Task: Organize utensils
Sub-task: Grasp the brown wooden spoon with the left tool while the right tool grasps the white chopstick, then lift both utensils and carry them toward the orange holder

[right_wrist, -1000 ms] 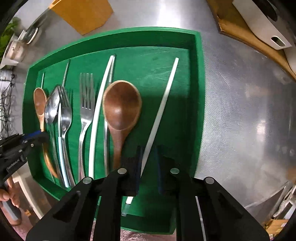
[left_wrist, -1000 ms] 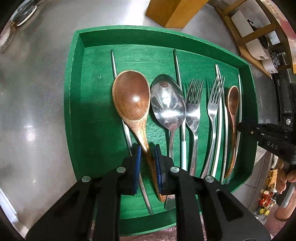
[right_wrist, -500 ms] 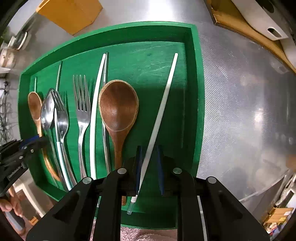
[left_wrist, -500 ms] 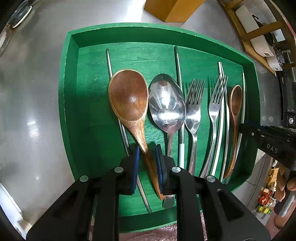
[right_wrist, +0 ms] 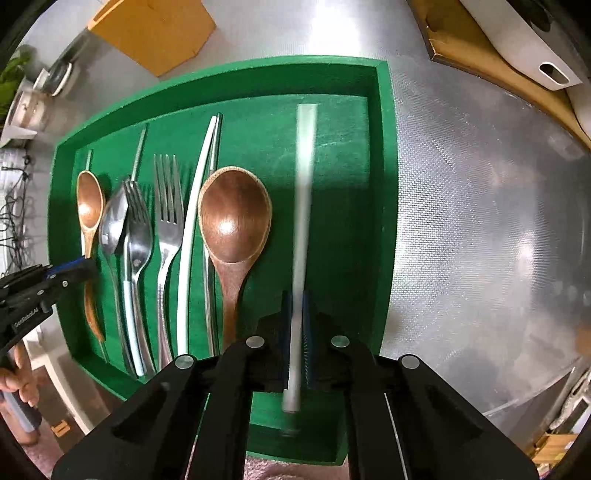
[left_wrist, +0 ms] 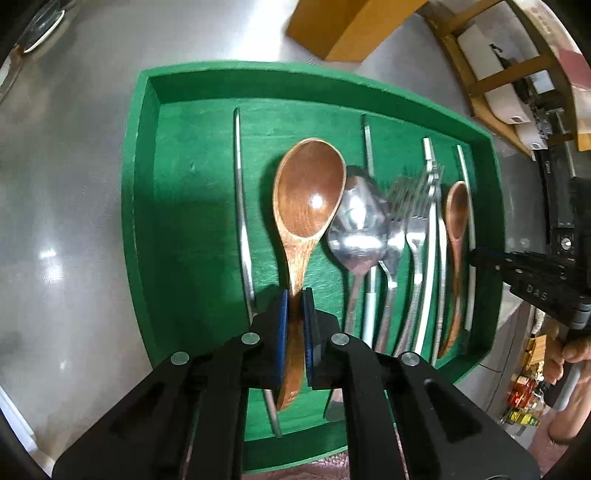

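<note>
A green tray (left_wrist: 140,206) holds utensils in a row. My left gripper (left_wrist: 294,299) is shut on the handle of a large wooden spoon (left_wrist: 308,192), lifted and tilted above the tray. Beside it lie a steel chopstick (left_wrist: 242,206), a metal spoon (left_wrist: 356,229), forks (left_wrist: 413,221) and a small wooden spoon (left_wrist: 456,210). My right gripper (right_wrist: 294,299) is shut on a white chopstick (right_wrist: 304,192), blurred, pointing away over the tray's right side (right_wrist: 388,184). Another large wooden spoon (right_wrist: 234,218) lies to its left.
The tray sits on a grey metal counter (right_wrist: 480,221). A yellow wooden block (left_wrist: 343,26) stands behind the tray. A wooden shelf with white items (left_wrist: 517,74) is at the far right. Dishes (right_wrist: 55,77) sit at the far left.
My left gripper closed on the large wooden spoon and raised it, swinging it rightward. My right gripper closed on the white chopstick and turned it from slanted to straight.
</note>
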The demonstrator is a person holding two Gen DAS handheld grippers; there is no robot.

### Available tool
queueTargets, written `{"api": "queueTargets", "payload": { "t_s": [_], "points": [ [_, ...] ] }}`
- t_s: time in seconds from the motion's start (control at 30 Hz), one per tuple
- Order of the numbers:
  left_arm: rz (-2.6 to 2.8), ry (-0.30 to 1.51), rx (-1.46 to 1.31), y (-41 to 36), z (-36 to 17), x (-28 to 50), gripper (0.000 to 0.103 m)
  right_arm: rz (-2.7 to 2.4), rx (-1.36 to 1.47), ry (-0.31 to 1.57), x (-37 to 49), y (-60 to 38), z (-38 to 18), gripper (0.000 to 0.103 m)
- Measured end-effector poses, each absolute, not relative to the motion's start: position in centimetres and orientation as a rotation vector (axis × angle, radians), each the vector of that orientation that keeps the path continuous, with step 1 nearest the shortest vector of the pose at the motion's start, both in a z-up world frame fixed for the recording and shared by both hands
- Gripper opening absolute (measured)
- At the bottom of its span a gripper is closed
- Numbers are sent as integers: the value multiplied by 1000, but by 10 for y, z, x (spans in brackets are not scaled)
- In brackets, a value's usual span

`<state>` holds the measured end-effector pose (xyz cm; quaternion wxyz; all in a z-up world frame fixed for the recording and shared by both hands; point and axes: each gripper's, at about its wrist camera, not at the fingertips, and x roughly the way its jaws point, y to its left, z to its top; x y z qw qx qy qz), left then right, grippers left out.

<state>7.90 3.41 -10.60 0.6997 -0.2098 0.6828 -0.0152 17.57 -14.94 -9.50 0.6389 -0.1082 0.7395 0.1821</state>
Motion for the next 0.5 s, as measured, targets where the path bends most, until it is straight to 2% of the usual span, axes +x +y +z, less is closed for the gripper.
{"api": "queueTargets", "payload": {
  "t_s": [0.5],
  "points": [
    [-61, 1561, -385, 10, -104, 77, 7, 456, -220, 1670, 170, -174, -74, 6]
  ]
}}
